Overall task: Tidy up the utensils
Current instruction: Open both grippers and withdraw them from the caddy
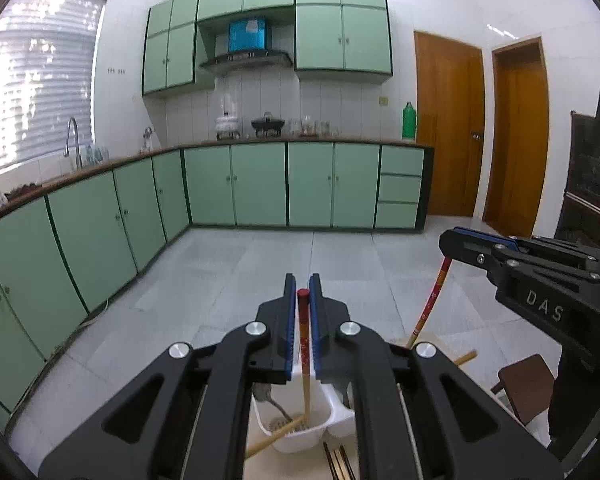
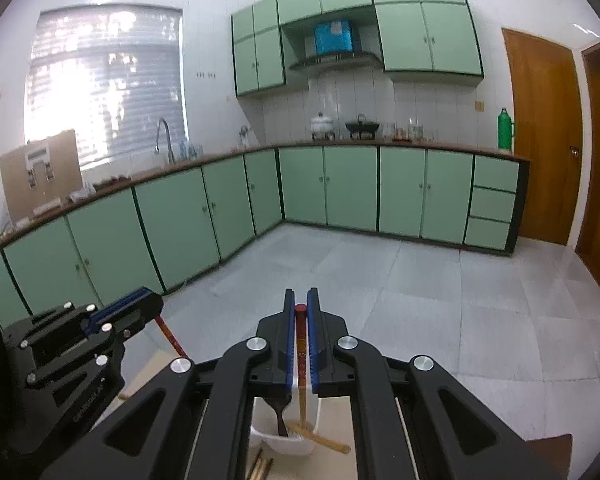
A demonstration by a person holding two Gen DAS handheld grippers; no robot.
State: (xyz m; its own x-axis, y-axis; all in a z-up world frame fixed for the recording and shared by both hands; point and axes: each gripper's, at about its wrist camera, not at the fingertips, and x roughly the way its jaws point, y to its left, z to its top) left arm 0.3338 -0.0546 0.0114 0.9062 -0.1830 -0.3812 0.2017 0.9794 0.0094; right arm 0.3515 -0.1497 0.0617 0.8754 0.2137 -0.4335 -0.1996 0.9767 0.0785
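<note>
We hold one chopstick in each gripper. The left gripper (image 1: 302, 292) has its fingers clamped on a red-topped chopstick (image 1: 303, 344), whose tip reaches down into the white holder (image 1: 332, 404) on the bench (image 2: 336, 412). The right gripper (image 2: 301, 305) pinches its own chopstick (image 2: 301, 356) the same way, over the same holder. A fork (image 1: 274, 404) and a loose chopstick (image 1: 276, 434) already sit inside. We judge sorting partly done: both held sticks need dropping in, and more sticks (image 1: 338, 462) lie beside the holder.
</note>
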